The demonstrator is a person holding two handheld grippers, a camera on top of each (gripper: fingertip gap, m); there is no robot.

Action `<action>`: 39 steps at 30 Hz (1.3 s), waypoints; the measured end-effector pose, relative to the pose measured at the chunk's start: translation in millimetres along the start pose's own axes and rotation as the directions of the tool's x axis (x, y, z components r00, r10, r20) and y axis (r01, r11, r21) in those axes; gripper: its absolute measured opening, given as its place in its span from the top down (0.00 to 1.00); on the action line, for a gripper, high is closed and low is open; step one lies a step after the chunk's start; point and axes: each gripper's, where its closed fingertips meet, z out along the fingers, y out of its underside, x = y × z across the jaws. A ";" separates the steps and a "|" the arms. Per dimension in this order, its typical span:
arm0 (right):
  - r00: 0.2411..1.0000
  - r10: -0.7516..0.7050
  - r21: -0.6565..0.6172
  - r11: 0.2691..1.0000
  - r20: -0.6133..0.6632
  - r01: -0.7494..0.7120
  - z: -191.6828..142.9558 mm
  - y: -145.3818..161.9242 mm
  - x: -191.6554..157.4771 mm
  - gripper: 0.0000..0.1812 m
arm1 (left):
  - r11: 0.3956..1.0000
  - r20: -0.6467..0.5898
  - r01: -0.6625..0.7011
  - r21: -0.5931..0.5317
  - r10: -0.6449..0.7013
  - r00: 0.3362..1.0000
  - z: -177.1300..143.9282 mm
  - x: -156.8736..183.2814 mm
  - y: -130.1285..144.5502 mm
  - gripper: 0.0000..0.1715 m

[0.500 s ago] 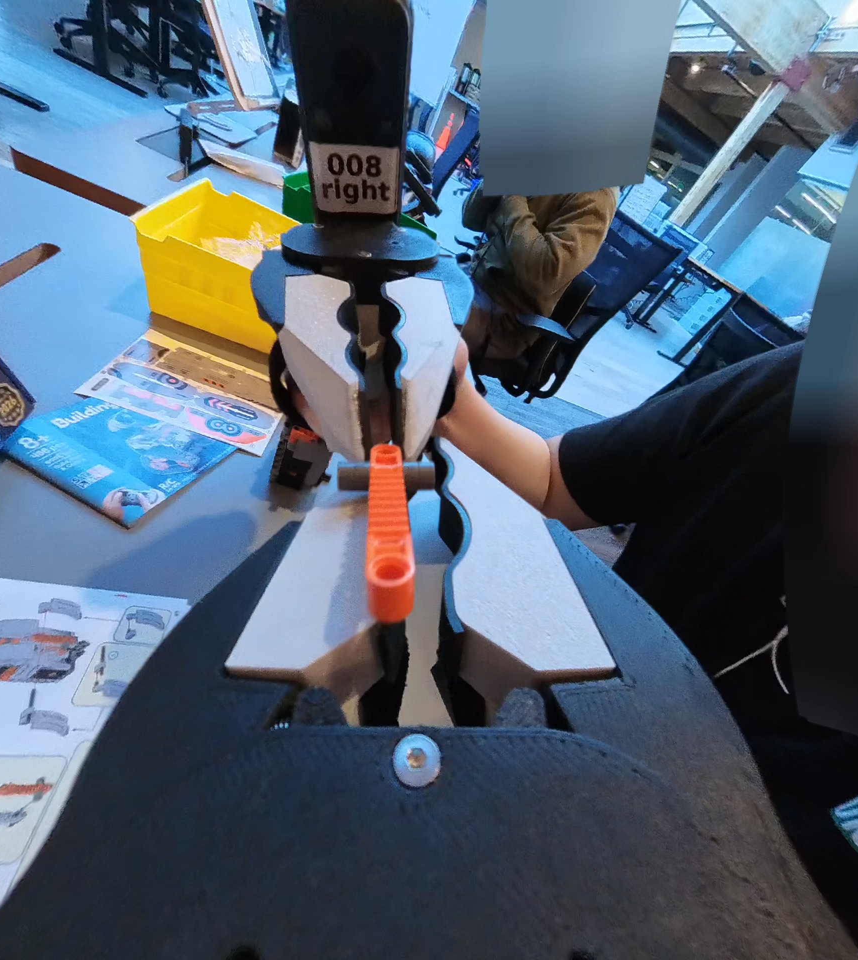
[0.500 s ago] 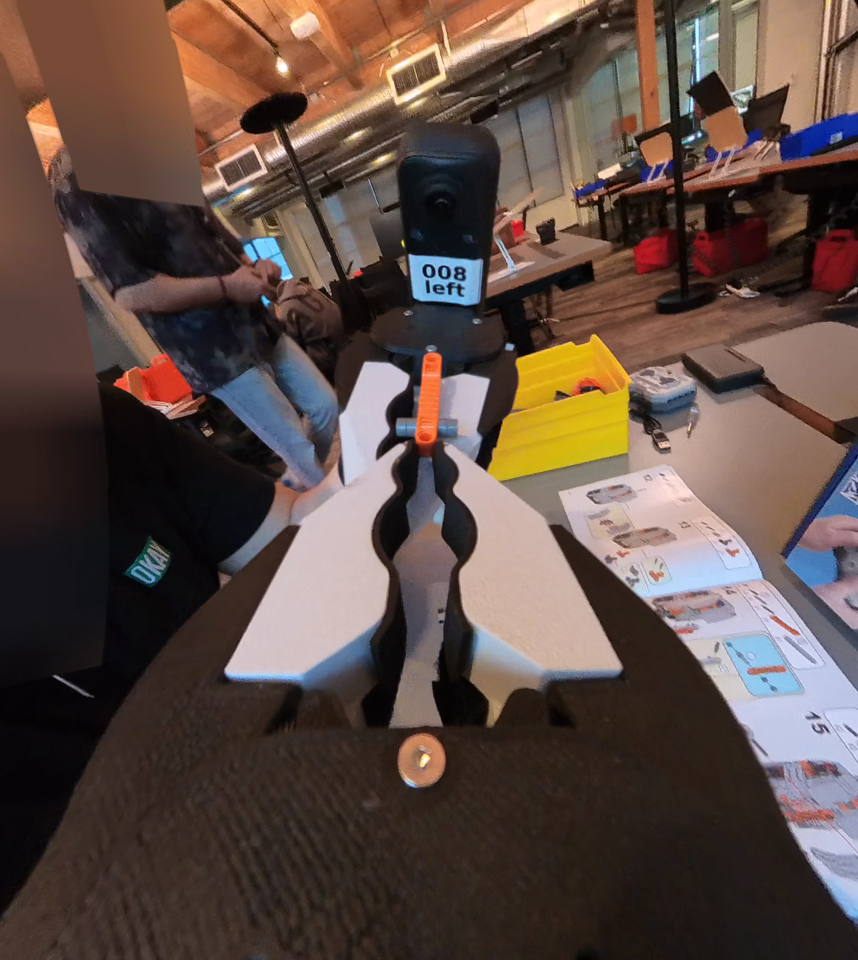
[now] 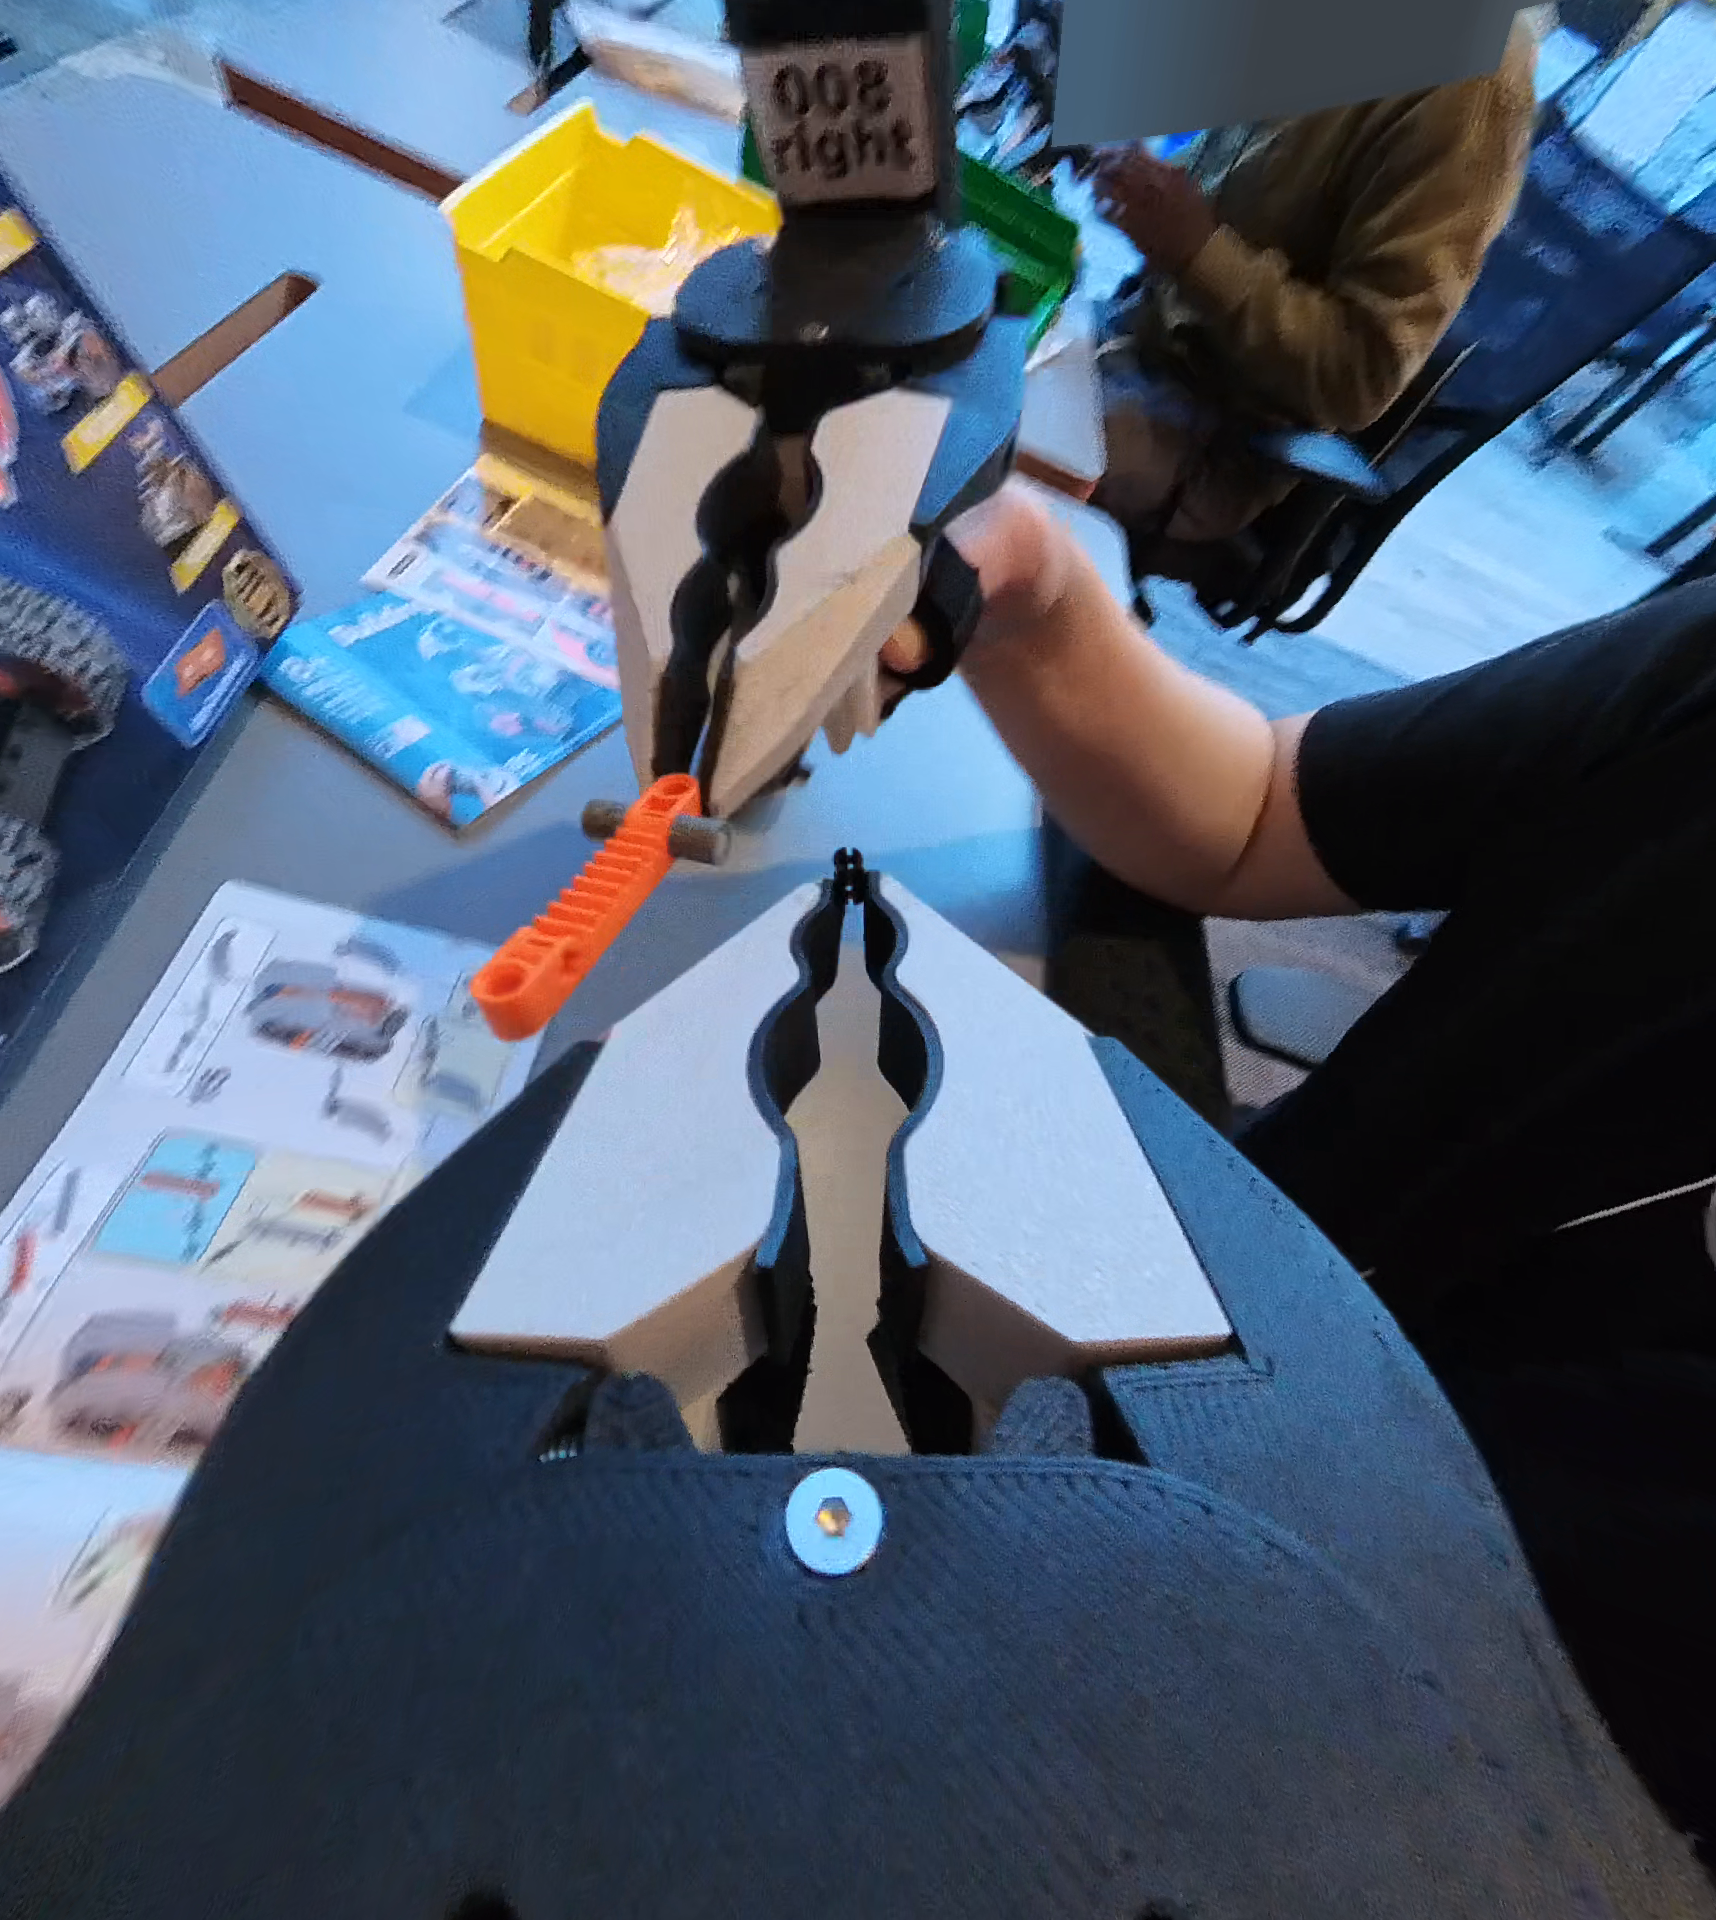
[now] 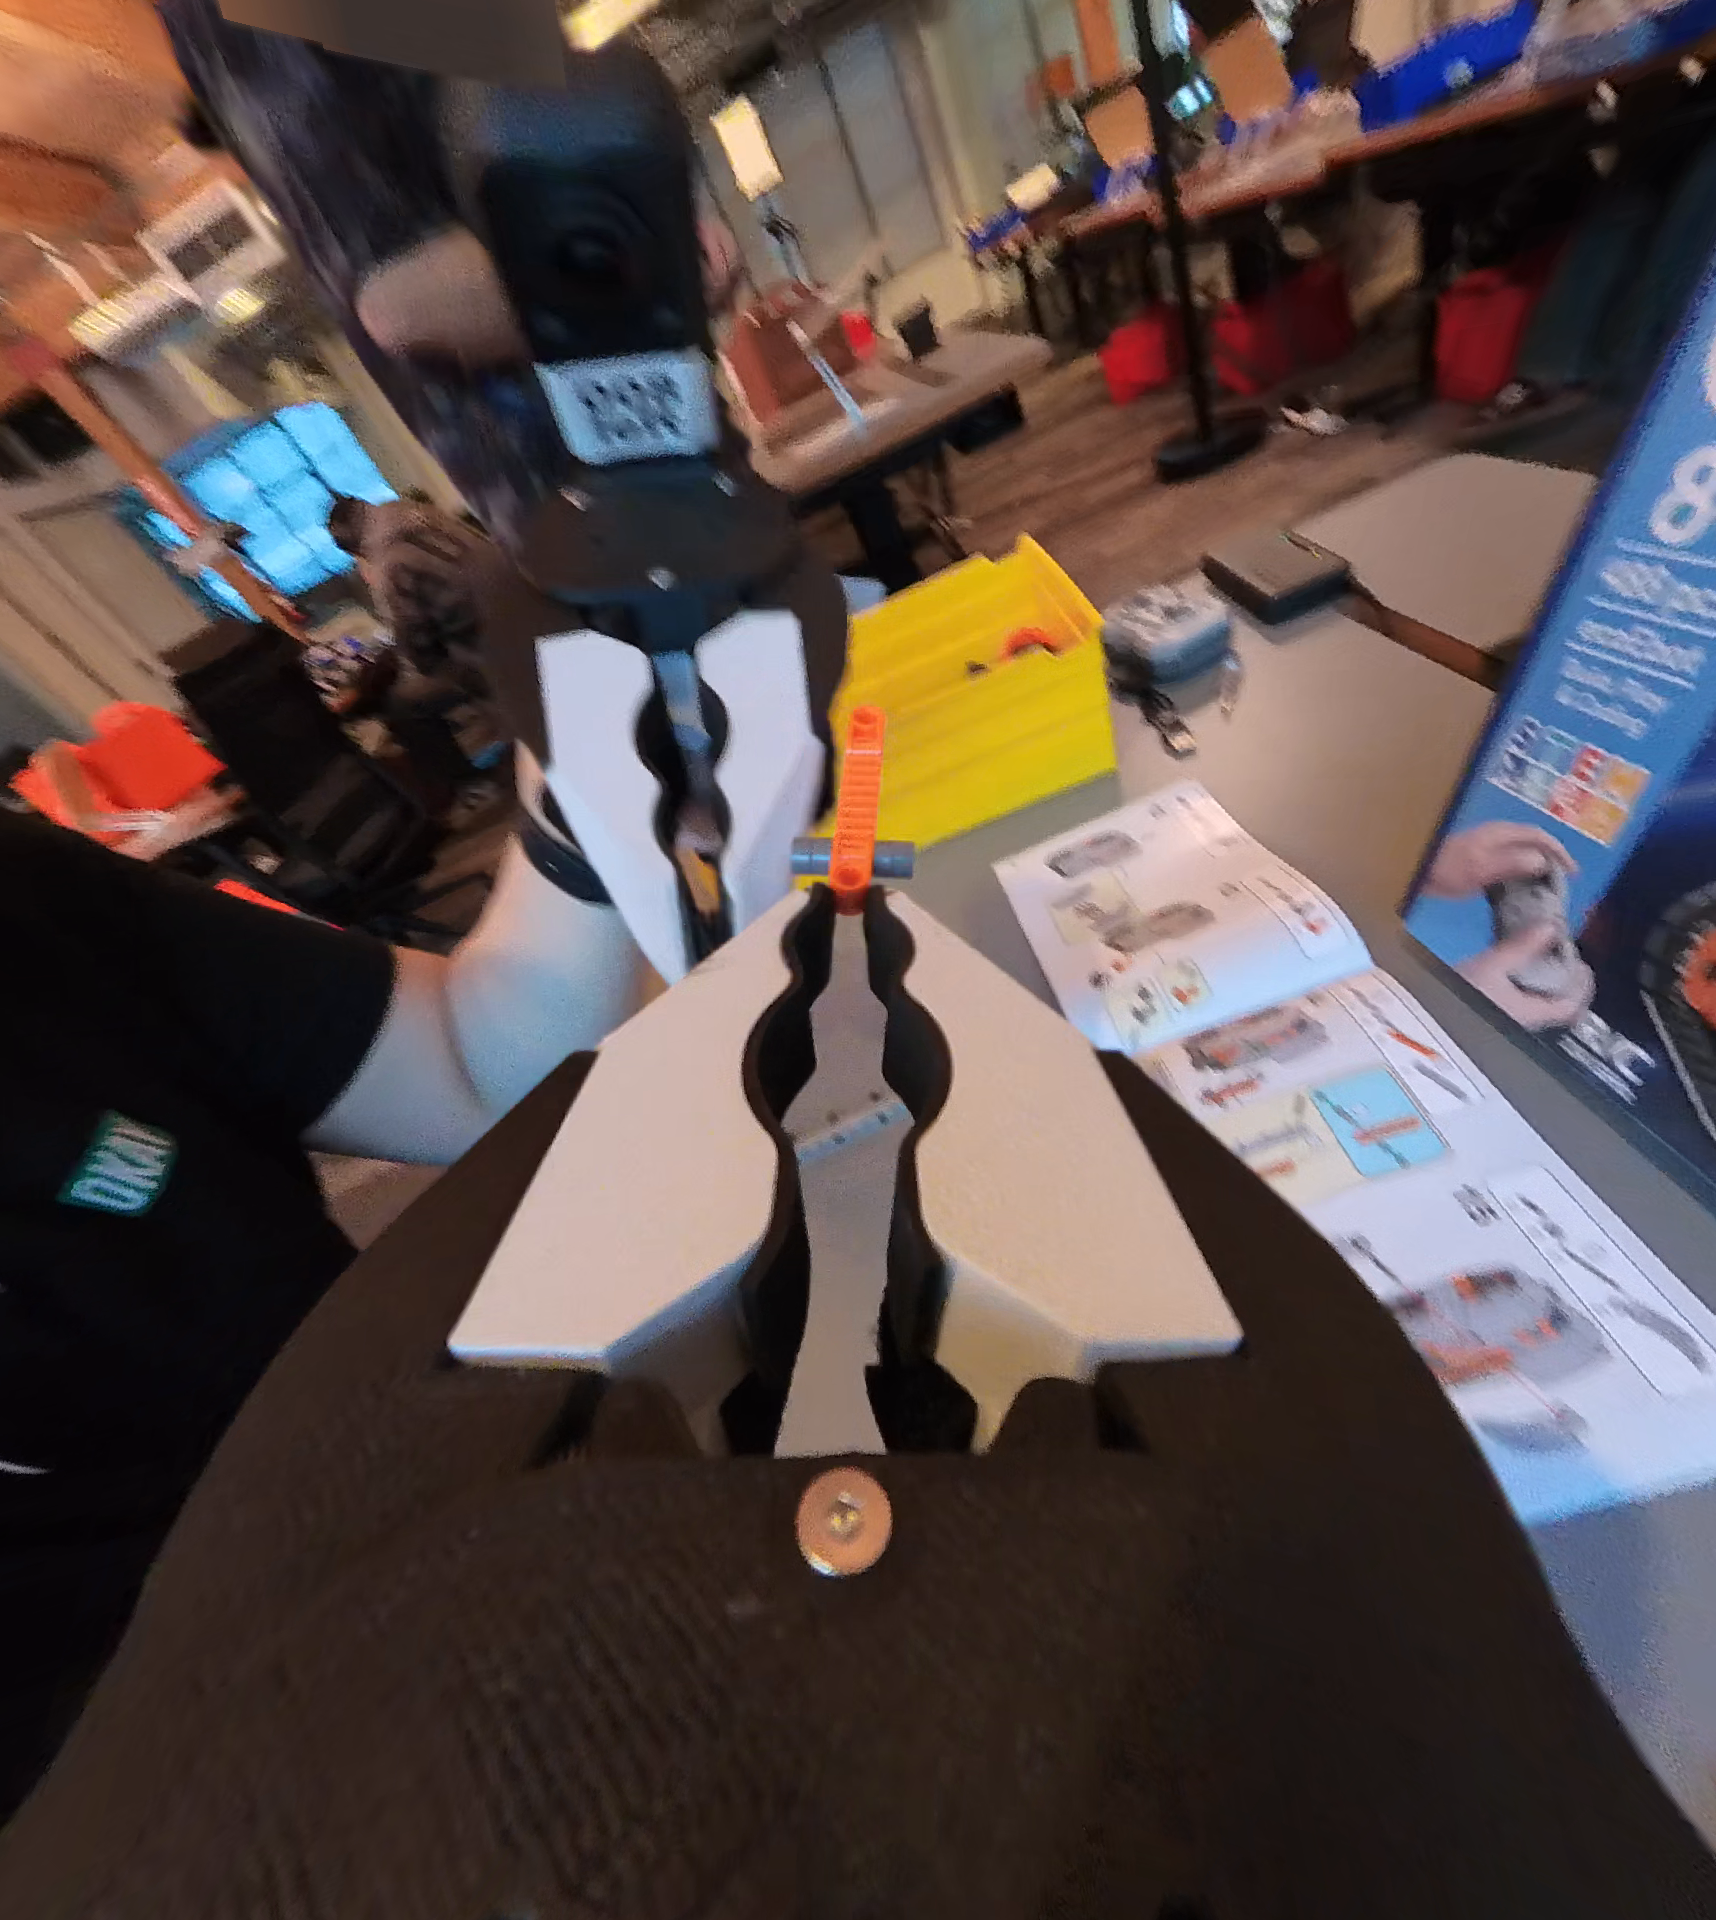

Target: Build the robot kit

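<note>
Nearby, yellow bin (image 4: 979,717) with parts

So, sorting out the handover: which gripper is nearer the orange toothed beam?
Right. The right gripper pinches the orange toothed beam's end; the left gripper, shut on a small black pin, sits apart beside it.

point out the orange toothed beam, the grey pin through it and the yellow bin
orange toothed beam (image 3: 584,920), left wrist view, mid toothed edge
grey pin (image 4: 810,858), right wrist view, left end
yellow bin (image 3: 532,322), left wrist view, front wall
</note>
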 end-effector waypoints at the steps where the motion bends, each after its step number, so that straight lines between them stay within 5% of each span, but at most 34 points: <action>1: 0.999 0.001 -0.051 0.999 -0.048 -0.003 1.9 9.0 7.8 0.98 | 0.999 0.042 -0.006 -0.032 0.008 0.999 -6.6 -5.5 6.0 1.00; 5: 0.982 -0.022 -0.341 0.939 -0.186 -0.043 16.0 72.0 37.6 0.98 | 0.998 0.220 0.015 -0.053 -0.003 0.976 -47.5 -28.5 16.8 0.99; 12: 0.977 -0.120 -0.749 0.660 -0.175 -0.053 20.7 172.0 48.3 0.98 | 0.992 0.285 0.030 0.120 -0.063 0.957 -103.6 -29.7 4.5 1.00; 17: 0.964 -0.205 -0.879 0.474 -0.169 -0.053 4.2 201.7 49.7 0.98 | 0.990 0.256 0.010 0.141 -0.046 0.966 -104.9 -21.6 -1.0 1.00; 23: 0.936 -0.310 -0.937 0.344 -0.168 -0.055 -8.0 212.7 55.0 0.96 | 0.991 0.243 0.009 0.137 -0.043 0.969 -101.0 -20.6 -2.0 1.00; 28: 0.937 -0.310 -0.912 0.411 -0.159 -0.019 0.3 197.1 48.4 0.93 | 0.996 0.247 0.018 0.093 -0.040 0.968 -96.2 -25.0 5.8 1.00; 31: 0.934 -0.331 -0.799 0.595 -0.138 0.093 14.4 150.4 37.8 0.92 | 0.999 0.181 0.033 0.012 -0.035 0.983 -81.3 -20.5 18.6 1.00; 33: 0.878 -0.478 -0.639 0.688 -0.043 0.343 26.1 104.4 15.8 0.88 | 0.998 0.085 0.032 -0.052 -0.028 0.996 -66.1 -11.4 28.3 1.00; 36: 0.686 -0.719 -0.318 0.628 0.110 0.710 34.2 61.0 -46.3 0.86 | 0.984 -0.086 -0.003 -0.180 -0.013 0.996 -43.1 7.9 49.5 1.00; 39: 0.569 -0.813 -0.240 0.532 0.123 0.812 37.2 55.1 -65.1 0.87 | 0.961 -0.234 -0.059 -0.270 -0.006 0.972 -24.4 29.0 65.5 0.99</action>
